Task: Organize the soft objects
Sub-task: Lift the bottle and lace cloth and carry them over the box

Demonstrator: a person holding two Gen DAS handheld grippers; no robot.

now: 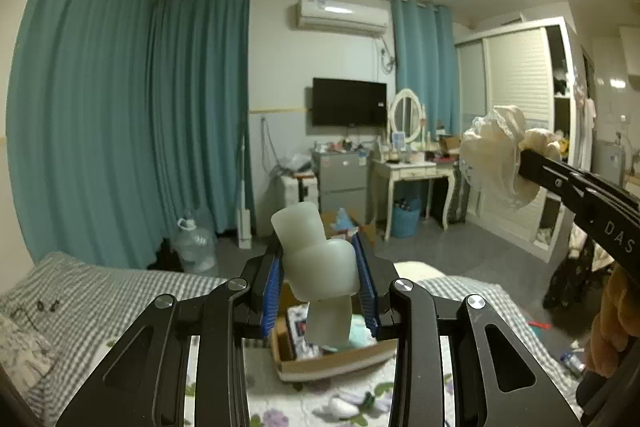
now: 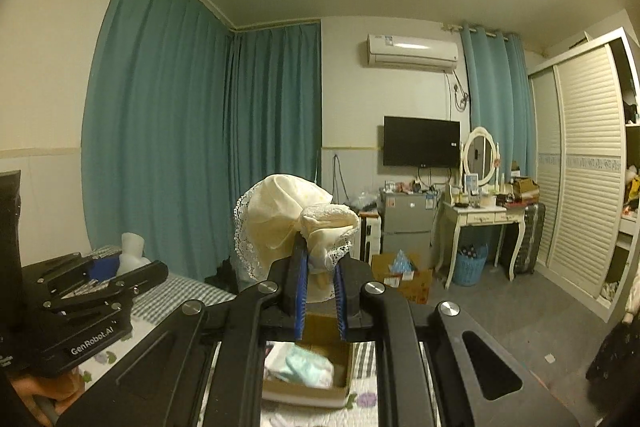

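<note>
- Left wrist view: the left tool (image 1: 320,291) is clamped on a pale, rubbery soft piece (image 1: 318,263), its blue pads pressing both sides. It is held high above the open cardboard box (image 1: 340,361) on the bed (image 1: 100,291), probably so it can drop straight in. At far right the right tool (image 1: 528,163) grips a bunched cream cloth (image 1: 496,151) in the air.
- Right wrist view: the right tool (image 2: 320,291) is closed on the lace-edged cream cloth (image 2: 288,223), lifted clear so the folds hang free. The box (image 2: 312,383), already holding a light-blue soft item (image 2: 306,367), sits directly below; I judge both pieces are headed there. The left tool (image 2: 108,267) shows at left.
</note>
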